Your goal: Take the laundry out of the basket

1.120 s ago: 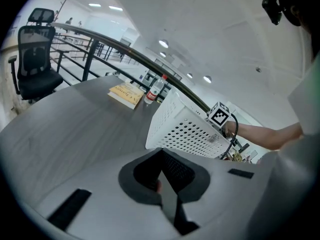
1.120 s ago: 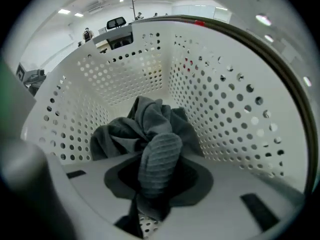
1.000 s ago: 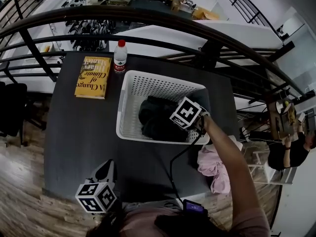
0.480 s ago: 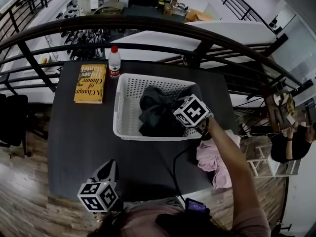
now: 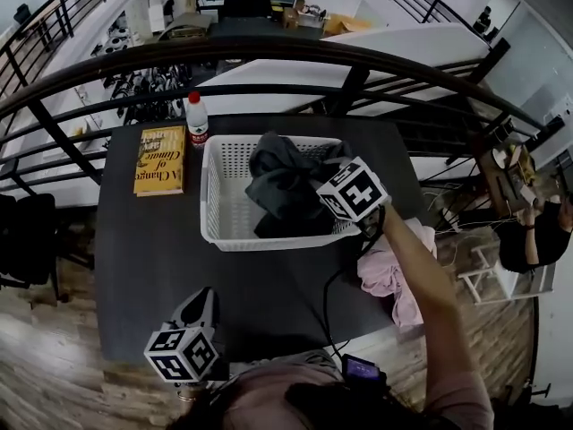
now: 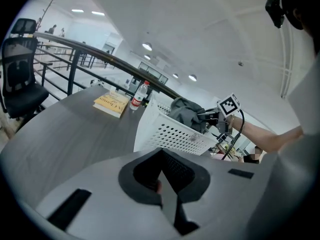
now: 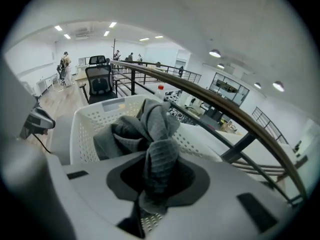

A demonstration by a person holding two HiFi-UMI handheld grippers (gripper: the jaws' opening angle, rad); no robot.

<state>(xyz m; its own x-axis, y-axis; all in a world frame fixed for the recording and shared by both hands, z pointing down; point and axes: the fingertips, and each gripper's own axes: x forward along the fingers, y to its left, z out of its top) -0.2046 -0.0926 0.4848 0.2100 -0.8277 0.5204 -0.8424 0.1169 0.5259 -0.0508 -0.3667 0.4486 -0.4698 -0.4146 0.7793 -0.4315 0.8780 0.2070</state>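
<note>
The right gripper pinches a fold of the dark garment. Its jaws have just been closing on the cloth, which covers the pads. The garment rises above the basket, with its lower end inside, hidden by the wall. In the head view the marker cube hides that gripper's tips. The left gripper hangs at the table's near edge, jaws pressed together and empty. A pink cloth beyond the table's edge is partly hidden by the right arm.
</note>
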